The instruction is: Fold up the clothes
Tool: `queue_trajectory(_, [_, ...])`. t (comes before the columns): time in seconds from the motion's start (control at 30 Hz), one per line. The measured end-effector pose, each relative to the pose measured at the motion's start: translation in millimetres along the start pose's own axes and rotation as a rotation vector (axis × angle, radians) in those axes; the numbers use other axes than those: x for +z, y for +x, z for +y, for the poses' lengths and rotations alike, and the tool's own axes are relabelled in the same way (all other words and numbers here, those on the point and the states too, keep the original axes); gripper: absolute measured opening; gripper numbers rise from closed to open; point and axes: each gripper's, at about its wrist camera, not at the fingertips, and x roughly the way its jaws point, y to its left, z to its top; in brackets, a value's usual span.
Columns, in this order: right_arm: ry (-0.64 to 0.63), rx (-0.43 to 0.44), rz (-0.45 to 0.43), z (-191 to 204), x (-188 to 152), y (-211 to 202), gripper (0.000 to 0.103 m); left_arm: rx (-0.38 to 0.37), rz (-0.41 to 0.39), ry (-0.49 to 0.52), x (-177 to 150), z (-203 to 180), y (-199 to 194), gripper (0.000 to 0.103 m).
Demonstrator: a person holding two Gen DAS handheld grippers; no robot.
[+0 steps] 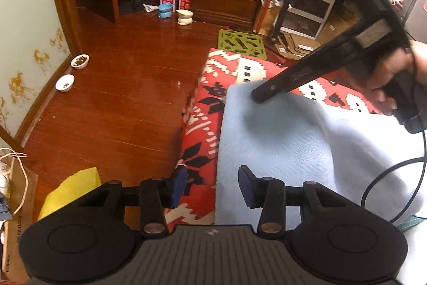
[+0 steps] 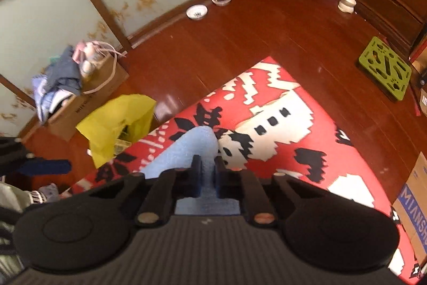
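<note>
Blue cloth point(image 2: 192, 148) pinched in right claw point(image 2: 207, 164), rest hidden; left claw point(image 1: 213, 182) released above edge.

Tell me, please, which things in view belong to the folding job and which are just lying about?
Part of the job:
light blue cloth
right gripper, shut on the cloth's corner
left gripper, open at the cloth's edge
red patterned cover under the cloth

Lying about:
yellow bag
two white bowls
green mat
box of clothes
</note>
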Motion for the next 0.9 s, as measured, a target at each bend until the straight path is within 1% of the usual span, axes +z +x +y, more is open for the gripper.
queue_trajectory(0.1, [0.036,0.019,-0.021,-15.5,-21.3,-25.5,0.009,-0.009,0.023,-0.004,-0.9,-3.1,4.5,0.042])
queue_trajectory(0.2, [0.043,-0.032,0.017,-29.4,-51.5,-37.7,0.009,-0.022,0.057,-0.01,-4.5,-8.1,10.0,0.042])
queue_trajectory(0.3, [0.063,-0.069,0.056,-43.2,-82.1,-36.4,0.009,-0.037,0.093,-0.02,-10.4,-14.2,14.3,0.042])
queue_trajectory(0.37, [0.077,-0.078,0.042,-49.1,-97.4,-39.1,0.009,-0.045,0.111,-0.02,-14.3,-18.4,15.5,0.042])
queue_trajectory(0.5, [0.113,-0.088,-0.017,-55.5,-118.0,-46.3,0.009,-0.06,0.156,0.0,-20.8,-24.0,20.1,0.044])
queue_trajectory(0.57, [0.111,-0.099,-0.031,-52.8,-120.1,-49.2,0.009,-0.046,0.174,0.02,-23.2,-24.0,21.8,0.044])
queue_trajectory(0.63, [0.123,-0.103,-0.042,-52.0,-120.4,-51.5,0.009,-0.035,0.188,0.017,-24.0,-19.9,23.0,0.044])
queue_trajectory(0.7, [0.154,-0.1,-0.052,-53.1,-120.1,-52.2,0.009,-0.037,0.232,0.007,-24.8,-13.8,27.6,0.044])
queue_trajectory(0.8, [0.211,-0.091,-0.062,-56.5,-119.5,-51.8,0.009,-0.058,0.255,0.022,-23.8,-12.2,28.4,0.041])
queue_trajectory(0.83, [0.223,-0.092,-0.063,-56.9,-119.0,-51.3,0.009,-0.069,0.265,0.026,-23.8,-13.1,29.2,0.027])
queue_trajectory(0.87, [0.226,-0.093,-0.064,-56.2,-118.1,-51.1,0.009,-0.064,0.265,0.035,-24.5,-15.2,29.1,0.021])
queue_trajectory(0.9, [0.219,-0.1,-0.071,-54.2,-115.4,-51.6,0.009,-0.057,0.263,0.044,-25.5,-17.5,28.8,0.02])
